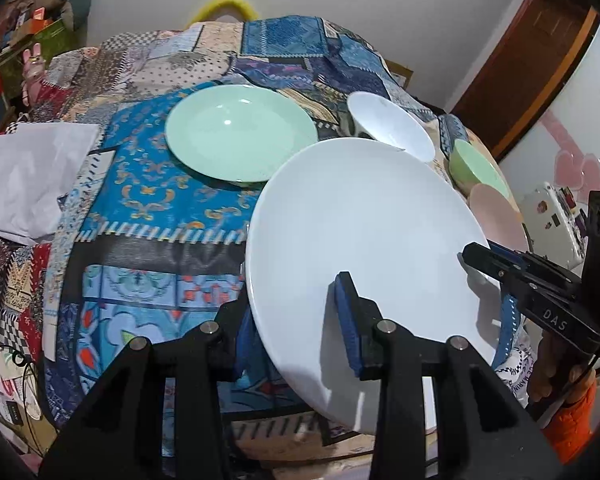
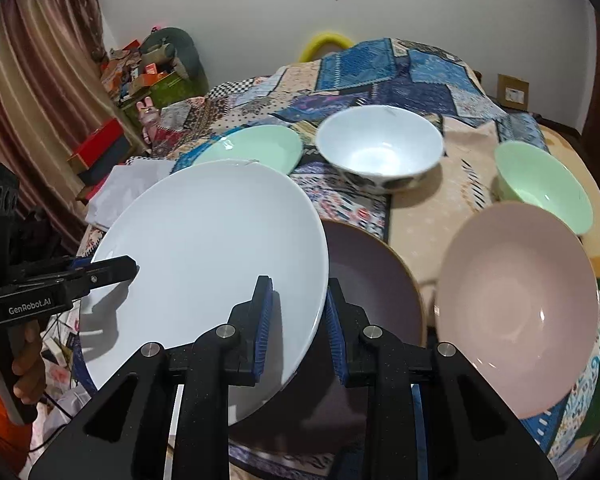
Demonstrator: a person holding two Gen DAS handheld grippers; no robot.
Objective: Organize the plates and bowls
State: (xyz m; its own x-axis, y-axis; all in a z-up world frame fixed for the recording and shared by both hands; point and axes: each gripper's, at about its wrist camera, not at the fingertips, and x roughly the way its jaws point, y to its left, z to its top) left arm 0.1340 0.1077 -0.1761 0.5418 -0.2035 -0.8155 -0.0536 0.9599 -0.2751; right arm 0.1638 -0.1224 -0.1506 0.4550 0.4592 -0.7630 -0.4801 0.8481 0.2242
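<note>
A: Left tongs (image 1: pixel 296 320), pose?
B: Angled steeply down, pads either side of the near-left rim of white plate (image 1: pixel 364 236); clamped on it.
A: Right tongs (image 2: pixel 298 328)?
B: Likewise angled down, narrow, gripping the opposite rim of the same white plate (image 2: pixel 208 248). Hand (image 2: pixel 28 364) on the left handle, orange sleeve below.
A: Plate position?
B: Tilted, held above the worktop (image 2: pixel 432 208), over a brown plate (image 2: pixel 372 280).
A: Remaining stock on the patchwork cloth (image 1: pixel 148 200)?
B: Green plate (image 1: pixel 240 136) beyond; white bowl (image 2: pixel 380 152) upright; green bowl (image 2: pixel 544 184) and pink bowl (image 2: pixel 516 312) to the right, touching or not undetermined.
</note>
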